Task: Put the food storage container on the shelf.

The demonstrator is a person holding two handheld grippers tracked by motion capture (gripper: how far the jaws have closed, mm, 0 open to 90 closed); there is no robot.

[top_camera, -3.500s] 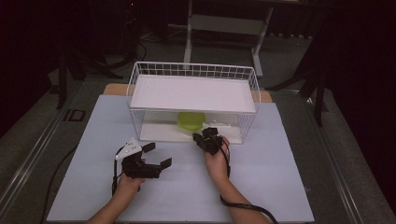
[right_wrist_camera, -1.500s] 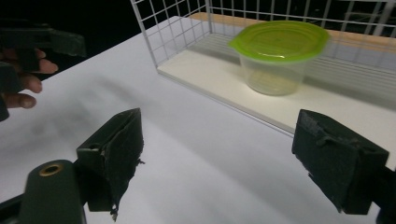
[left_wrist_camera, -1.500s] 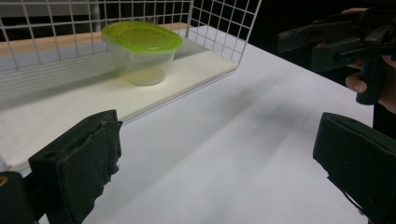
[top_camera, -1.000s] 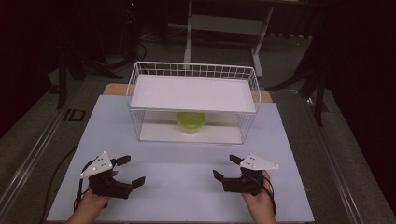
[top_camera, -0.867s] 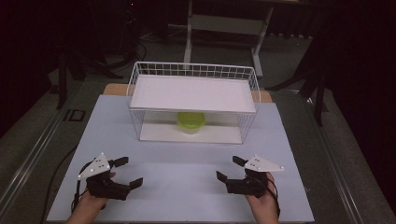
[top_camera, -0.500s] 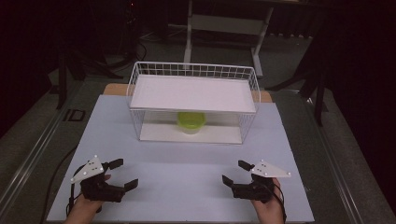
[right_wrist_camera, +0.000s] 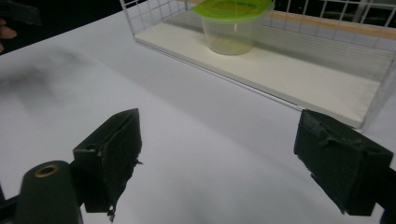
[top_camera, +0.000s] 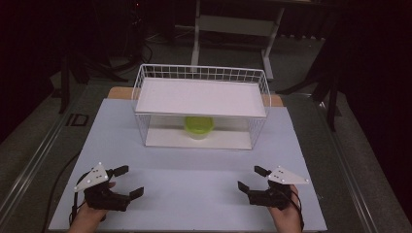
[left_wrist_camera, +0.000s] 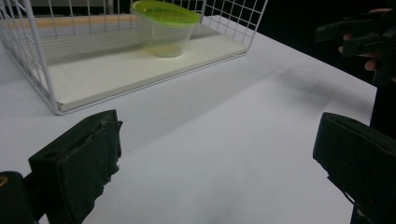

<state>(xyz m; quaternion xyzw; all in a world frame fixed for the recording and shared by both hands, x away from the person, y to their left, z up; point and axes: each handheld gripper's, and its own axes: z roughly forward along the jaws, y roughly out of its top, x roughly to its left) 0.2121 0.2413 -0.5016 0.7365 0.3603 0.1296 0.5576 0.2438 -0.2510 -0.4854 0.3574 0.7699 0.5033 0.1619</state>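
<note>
White tabletop [top_camera: 194,184] lay bare between the left gripper [top_camera: 127,180] and right gripper [top_camera: 247,177], both gaping wide and empty, the green-lidded container [top_camera: 198,127] well ahead inside the wire basket [top_camera: 145,87]; the placing looked finished, leaving probably nothing beyond resting.

We see a pale blue-white table top [top_camera: 194,189] with a strip of wooden edge [top_camera: 119,92] showing at its far side. Beyond it, on a grey floor [top_camera: 160,53], stands a white metal stand [top_camera: 233,24] between dark legs of other furniture [top_camera: 335,87], and a dark rail [top_camera: 34,160] runs along the left
</note>
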